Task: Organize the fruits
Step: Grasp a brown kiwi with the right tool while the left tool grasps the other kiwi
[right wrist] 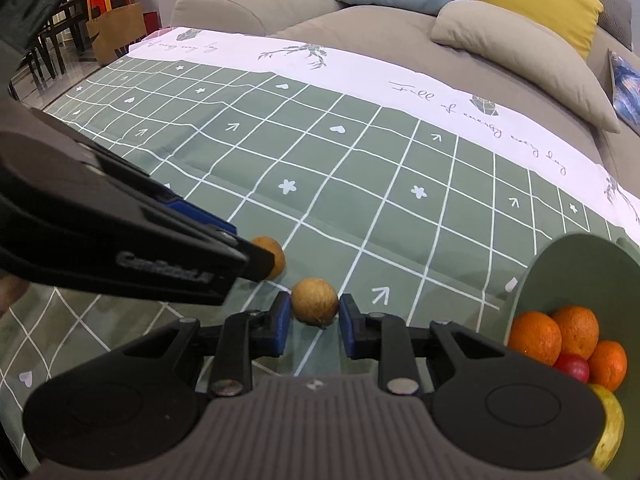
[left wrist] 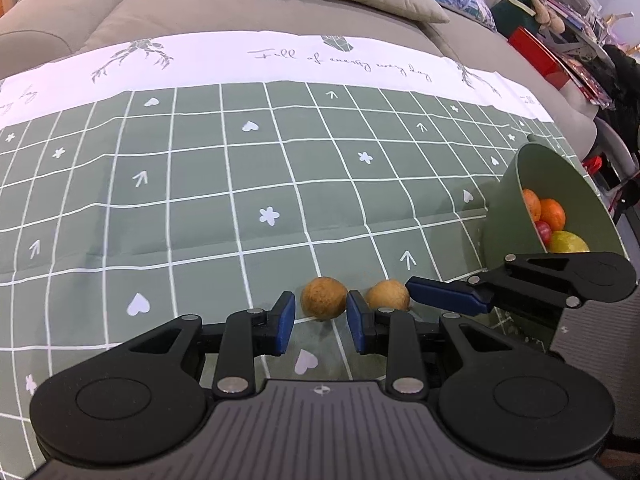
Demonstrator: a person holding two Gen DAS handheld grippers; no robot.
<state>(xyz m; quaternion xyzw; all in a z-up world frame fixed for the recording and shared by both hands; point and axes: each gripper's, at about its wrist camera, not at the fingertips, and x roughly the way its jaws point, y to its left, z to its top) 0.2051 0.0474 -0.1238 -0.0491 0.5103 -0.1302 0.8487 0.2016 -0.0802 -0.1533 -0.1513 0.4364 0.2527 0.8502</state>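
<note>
Two small round brown fruits lie side by side on a green checked cloth (left wrist: 200,184) that covers the worktop. The left gripper (left wrist: 321,314) has its blue pads tight against the sides of the left brown fruit (left wrist: 323,297). The right gripper (right wrist: 315,316) is squeezed shut on the right brown fruit (right wrist: 315,300), which sits closer to the bowl. The green bowl (right wrist: 568,268) stands on the cloth, just to the right of both fruits. Inside the bowl are three oranges (right wrist: 536,338), one red fruit (right wrist: 573,367) and one yellow-green fruit (right wrist: 612,428). A grey sofa (right wrist: 360,36) with cushions is behind the cloth.
</note>
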